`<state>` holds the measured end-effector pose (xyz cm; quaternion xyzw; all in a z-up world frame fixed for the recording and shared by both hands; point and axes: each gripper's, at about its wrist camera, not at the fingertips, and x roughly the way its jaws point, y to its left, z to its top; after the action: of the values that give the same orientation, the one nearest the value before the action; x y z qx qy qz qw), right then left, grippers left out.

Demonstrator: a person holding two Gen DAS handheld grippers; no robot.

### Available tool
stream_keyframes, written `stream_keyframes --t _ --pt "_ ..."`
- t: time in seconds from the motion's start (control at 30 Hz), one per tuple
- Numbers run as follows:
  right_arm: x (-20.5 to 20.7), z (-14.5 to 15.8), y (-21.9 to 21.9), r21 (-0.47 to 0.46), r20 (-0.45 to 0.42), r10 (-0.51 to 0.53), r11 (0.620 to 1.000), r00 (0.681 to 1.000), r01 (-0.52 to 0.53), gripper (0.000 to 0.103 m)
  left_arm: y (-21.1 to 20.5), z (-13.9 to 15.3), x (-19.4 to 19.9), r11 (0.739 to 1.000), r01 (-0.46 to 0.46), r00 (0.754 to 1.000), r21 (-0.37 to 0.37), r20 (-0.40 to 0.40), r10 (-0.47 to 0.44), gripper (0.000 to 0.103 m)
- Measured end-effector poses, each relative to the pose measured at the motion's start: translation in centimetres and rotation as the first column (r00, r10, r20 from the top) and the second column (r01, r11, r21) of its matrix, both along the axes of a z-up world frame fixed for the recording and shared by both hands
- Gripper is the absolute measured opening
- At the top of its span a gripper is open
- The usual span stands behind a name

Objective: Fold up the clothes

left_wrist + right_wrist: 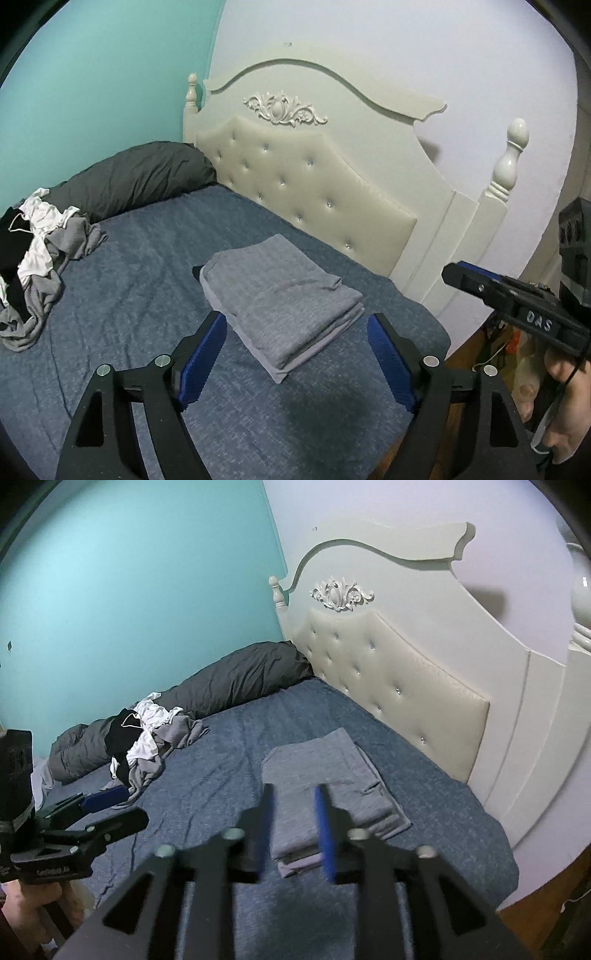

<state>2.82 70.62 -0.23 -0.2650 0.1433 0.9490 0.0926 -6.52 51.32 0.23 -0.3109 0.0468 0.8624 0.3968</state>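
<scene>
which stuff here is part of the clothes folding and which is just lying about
Part of the job:
- folded grey garment, lying flat on the bed
- heap of unfolded clothes, grey, white and black
- left gripper, open, holding nothing
- right gripper, open, holding nothing

Just lying about:
- dark grey duvet along the wall
- headboard
- blue bedsheet

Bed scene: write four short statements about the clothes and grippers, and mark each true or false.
1. The folded garment lies near the headboard. True.
2. The left gripper clamps the folded garment. False: its jaws stand wide open, empty.
3. A clothes pile sits unfolded beside the dark pillow. True.
4. The right gripper holds a white shirt. False: nothing is between its jaws.
</scene>
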Motion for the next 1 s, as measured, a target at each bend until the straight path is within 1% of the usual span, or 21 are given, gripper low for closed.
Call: stream_keyframes --t 0.27,0.57,0.63,0.7,0.77,0.8,0.83,1.0 --pt "2.8 1.1 -2.7 -0.006 -0.006 0.005 1.0 1.0 -0.005 0.041 -2.3 1.6 2.5 1.0 0.007 0.999 0.006 -0.034 -0.007 0.087" --pt "5.6 2.2 -4.7 0.006 -0.008 -0.024 1.0 1.0 0.024 0.054 -4.8 2.9 4.6 1.0 -0.005 0.998 0.024 -0.059 0.006 0.089" --pt "6.3 2.3 -5.2 0.013 -0.008 -0.032 0.999 0.999 0.032 0.06 -5.2 3.0 5.0 1.0 -0.005 0.998 0.024 -0.063 0.006 0.09" --pt "7.0 2.3 -5.8 0.013 -0.008 -0.035 0.999 0.999 0.036 0.063 -5.7 3.1 5.5 1.0 -0.008 0.997 0.028 -0.077 0.01 0.092" --pt "7.5 2.2 -6.2 0.001 -0.009 -0.037 0.999 0.999 0.037 0.064 -6.0 3.1 5.9 1.0 -0.009 0.997 0.029 -0.083 0.011 0.093" --pt "7.8 2.2 -6.4 -0.001 -0.012 -0.04 0.999 0.999 0.039 0.066 -6.3 3.1 6.1 1.0 -0.009 0.996 0.03 -0.085 0.011 0.094" --pt "8.0 2.2 -6.6 0.003 -0.014 -0.041 0.999 0.999 0.041 0.069 -6.5 3.1 6.3 1.0 -0.009 0.996 0.03 -0.09 0.011 0.094" --pt "8.9 2.2 -7.9 0.023 -0.023 -0.043 0.999 0.999 0.044 0.073 -7.7 2.8 7.1 0.999 -0.014 0.995 0.036 -0.096 0.017 0.096"
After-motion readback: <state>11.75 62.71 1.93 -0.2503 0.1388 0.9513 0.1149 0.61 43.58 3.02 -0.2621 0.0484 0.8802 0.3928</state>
